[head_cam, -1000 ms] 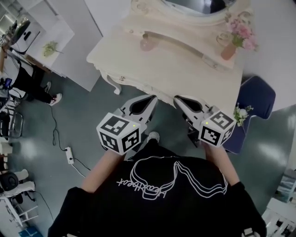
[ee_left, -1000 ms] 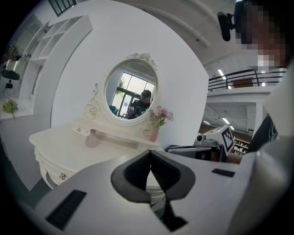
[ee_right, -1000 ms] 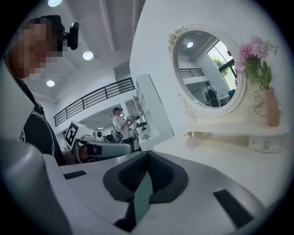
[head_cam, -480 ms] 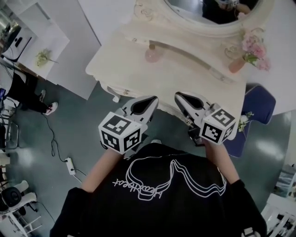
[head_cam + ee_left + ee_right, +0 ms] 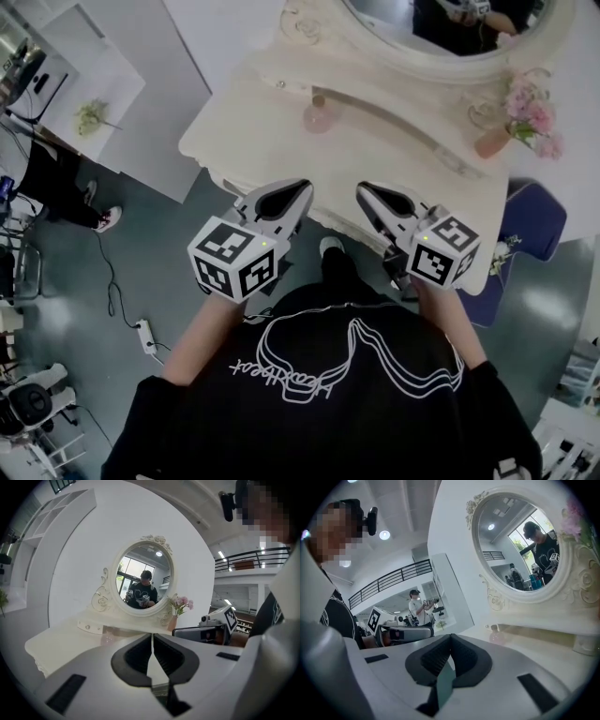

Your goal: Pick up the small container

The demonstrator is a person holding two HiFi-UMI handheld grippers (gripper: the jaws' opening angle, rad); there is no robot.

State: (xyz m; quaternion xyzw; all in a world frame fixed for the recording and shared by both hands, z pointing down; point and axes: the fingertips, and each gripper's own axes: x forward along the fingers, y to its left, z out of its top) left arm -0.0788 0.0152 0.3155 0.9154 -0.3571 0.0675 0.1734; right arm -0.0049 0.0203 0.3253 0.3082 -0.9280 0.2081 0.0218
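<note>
Over the last second the person steps closer. The surface [image 5: 281, 141] now reaches both gripper tips, and the container [image 5: 319, 114], small and pink, stands below the mirror [image 5: 394, 19], toward its left, well ahead of them. The left gripper [image 5: 302, 187] and right gripper [image 5: 362, 191] have clenched, empty fingers. The approach is only beginning, and the fingers must open before any grasp.

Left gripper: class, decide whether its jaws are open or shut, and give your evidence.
Shut. In its own view, the left gripper shows its dark pads meeting along a thin line, nothing between them.
</note>
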